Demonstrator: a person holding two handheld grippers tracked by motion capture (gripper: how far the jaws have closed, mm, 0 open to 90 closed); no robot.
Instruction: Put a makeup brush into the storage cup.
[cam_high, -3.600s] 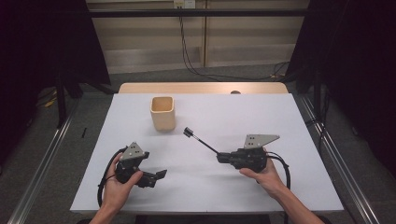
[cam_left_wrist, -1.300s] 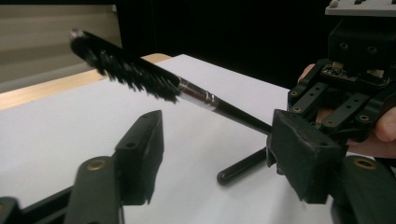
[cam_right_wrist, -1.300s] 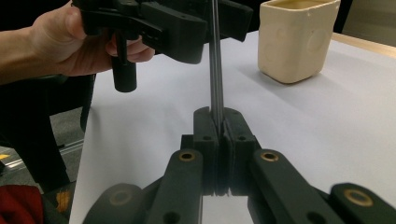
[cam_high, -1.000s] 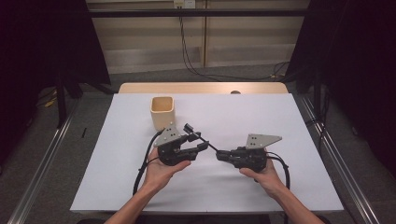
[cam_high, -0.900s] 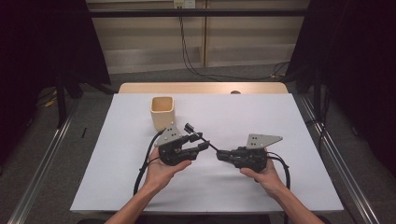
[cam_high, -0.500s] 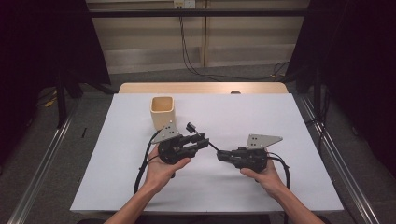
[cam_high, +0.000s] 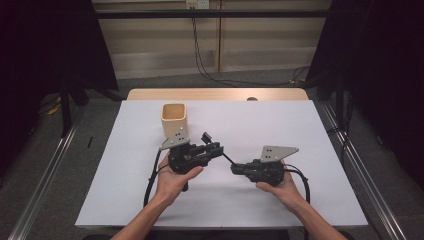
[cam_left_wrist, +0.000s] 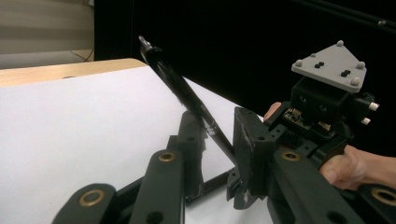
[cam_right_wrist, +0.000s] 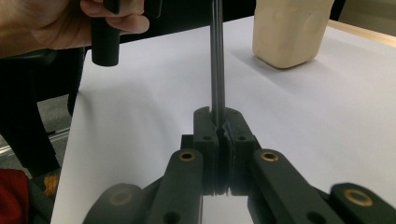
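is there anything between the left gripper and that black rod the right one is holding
Nothing visible. The black rod already runs between the open jaws of the left gripper, with no object in the gap. The right gripper is shut on its other end.

Both forearms are bare, with no sleeves in the lower part of the high view. Each black tool, the left tool (cam_high: 212, 150) and the right tool (cam_high: 235, 169), carries a grey three-cornered plate (cam_high: 278, 152) with dark holes and pale corner studs. Brass-coloured pivot pins (cam_right_wrist: 187, 156) sit in the jaw links, and a black cable (cam_high: 150, 177) trails from each body.
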